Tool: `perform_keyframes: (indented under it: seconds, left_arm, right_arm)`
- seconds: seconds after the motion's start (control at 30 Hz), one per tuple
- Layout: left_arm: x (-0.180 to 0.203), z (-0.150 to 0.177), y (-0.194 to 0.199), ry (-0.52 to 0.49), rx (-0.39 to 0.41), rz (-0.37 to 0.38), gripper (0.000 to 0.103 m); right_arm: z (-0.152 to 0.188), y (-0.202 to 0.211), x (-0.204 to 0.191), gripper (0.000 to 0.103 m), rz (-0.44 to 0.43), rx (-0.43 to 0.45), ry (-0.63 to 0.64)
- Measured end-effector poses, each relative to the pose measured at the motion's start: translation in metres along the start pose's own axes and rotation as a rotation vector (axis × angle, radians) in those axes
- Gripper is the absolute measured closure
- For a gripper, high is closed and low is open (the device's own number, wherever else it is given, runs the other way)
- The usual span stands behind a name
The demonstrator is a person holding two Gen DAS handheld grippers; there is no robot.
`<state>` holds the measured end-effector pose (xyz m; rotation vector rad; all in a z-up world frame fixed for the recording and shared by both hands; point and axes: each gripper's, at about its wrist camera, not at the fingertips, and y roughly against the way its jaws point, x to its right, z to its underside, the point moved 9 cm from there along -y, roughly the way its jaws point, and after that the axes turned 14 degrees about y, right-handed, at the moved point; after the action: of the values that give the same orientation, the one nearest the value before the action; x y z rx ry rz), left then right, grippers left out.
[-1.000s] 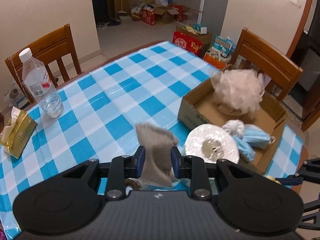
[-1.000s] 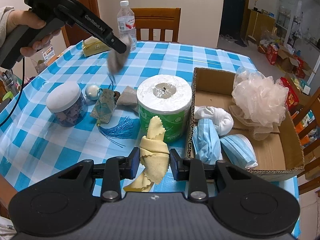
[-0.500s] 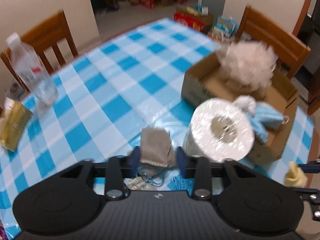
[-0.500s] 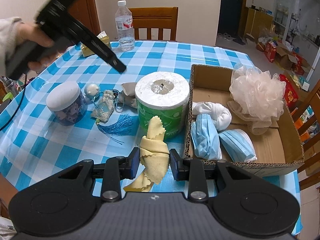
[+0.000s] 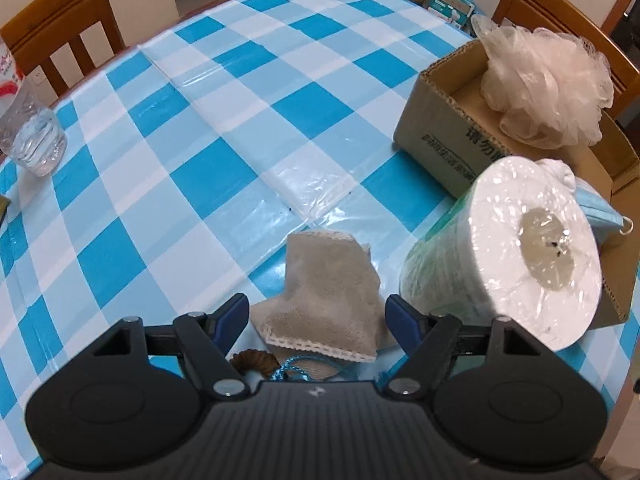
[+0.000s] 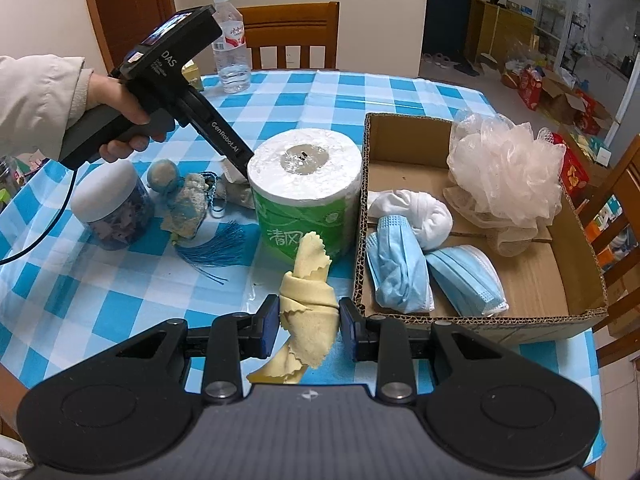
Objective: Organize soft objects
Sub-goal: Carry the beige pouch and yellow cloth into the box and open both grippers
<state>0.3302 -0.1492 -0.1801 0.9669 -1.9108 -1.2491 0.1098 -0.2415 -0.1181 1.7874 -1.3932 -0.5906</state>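
Left gripper (image 5: 316, 312) jaws half open, straddling the beige pouch (image 5: 326, 292) lying on the tabletop (image 5: 224, 128) beside the toilet roll (image 5: 516, 248), not gripping. Right gripper (image 6: 308, 322) pinches the yellow cloth (image 6: 308, 300), likely bound for the cardboard box (image 6: 532, 280).

Clear plastic water bottle (image 6: 231, 42) standing at far table edge w/ wooden chair (image 6: 294, 34) behind; white-lidded clear jar (image 6: 110, 202) sitting on blue-checked tablecloth (image 5: 224, 128).

Wooden chairs (image 6: 294, 34), cream walls (image 6: 380, 8)
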Motion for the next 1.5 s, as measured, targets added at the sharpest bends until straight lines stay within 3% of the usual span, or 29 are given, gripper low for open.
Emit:
perform_keyframes:
  seconds: [0.17,0.23,0.43,0.7,1.03,1.07,1.17,1.2,1.43,1.5]
  left_arm:
    - [-0.004,0.004,-0.008,-0.009,-0.037,0.014,0.056]
    - [-0.006,0.004,-0.011,-0.005,-0.039,0.017,0.068]
    - [-0.005,0.002,0.001,-0.013,-0.011,0.02,0.083]
    - [-0.004,-0.006,0.041,-0.037,0.066,0.001,0.085]
    - [0.02,-0.031,0.094,-0.048,0.188,0.037,0.086]
    - [0.025,-0.035,0.097,-0.051,0.196,0.045,0.086]
    - [0.045,-0.046,0.102,-0.069,0.215,0.072,0.086]
    - [0.051,-0.049,0.102,-0.077,0.218,0.079,0.086]
    - [0.11,-0.071,0.088,-0.139,0.227,0.141,0.085]
    - [0.124,-0.076,0.081,-0.14,0.222,0.158,0.074]
  right_arm:
    - [-0.003,-0.003,-0.001,0.067,0.001,-0.002,0.002]
    - [-0.004,-0.003,-0.001,0.067,0.003,-0.004,0.003]
    - [-0.007,-0.004,0.001,0.067,0.015,-0.006,0.014]
    - [-0.01,0.001,0.022,0.067,0.068,-0.003,0.029]
    - [-0.026,-0.008,0.077,0.066,0.193,0.022,0.026]
    - [-0.028,-0.01,0.081,0.061,0.198,0.027,0.021]
    - [-0.03,-0.015,0.09,0.019,0.208,0.027,-0.008]
    - [-0.03,-0.014,0.091,0.012,0.214,0.034,-0.013]
    - [-0.02,-0.002,0.088,0.003,0.205,0.055,-0.038]
    - [-0.017,0.002,0.089,0.002,0.199,0.057,-0.05]
